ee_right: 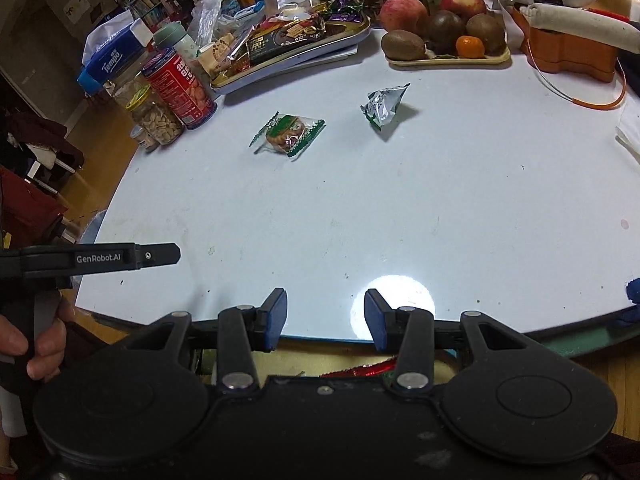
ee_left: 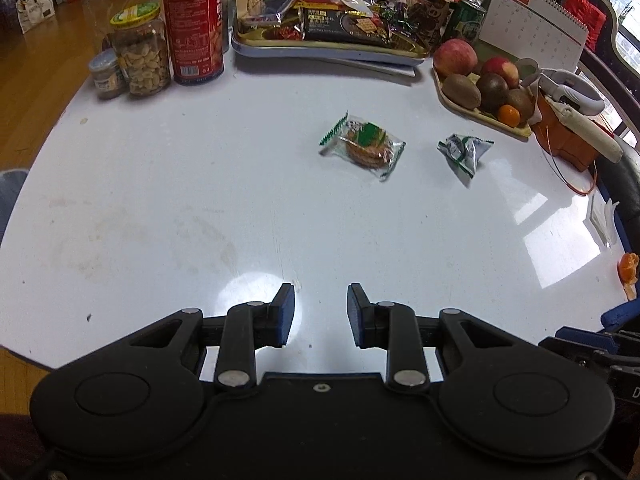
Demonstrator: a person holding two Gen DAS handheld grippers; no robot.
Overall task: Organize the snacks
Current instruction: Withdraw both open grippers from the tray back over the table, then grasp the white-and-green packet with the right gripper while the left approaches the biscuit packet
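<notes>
While the left gripper (ee_left: 321, 312) and right gripper (ee_right: 325, 316) hover with jaws parted and empty, a wrapped cookie (ee_left: 366, 146) and a crumpled foil packet (ee_left: 463, 151) lie mid-table (ee_left: 160, 200). Beyond, a snack-heaped tray (ee_left: 320, 50), a nut jar (ee_left: 141, 54), a red tin (ee_left: 193, 24), and a fruit tray (ee_left: 480, 114).

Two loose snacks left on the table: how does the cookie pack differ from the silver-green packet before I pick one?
The cookie pack lies flat, while the silver-green packet stands puffed up in a pyramid-like shape. The cookie pack is clear, showing round biscuits inside; the silver-green packet is opaque foil, contents hidden. The cookie pack looks wider; the packet is more compact. Both are sealed, lie apart on the white table, and sit short of the snack tray.
</notes>
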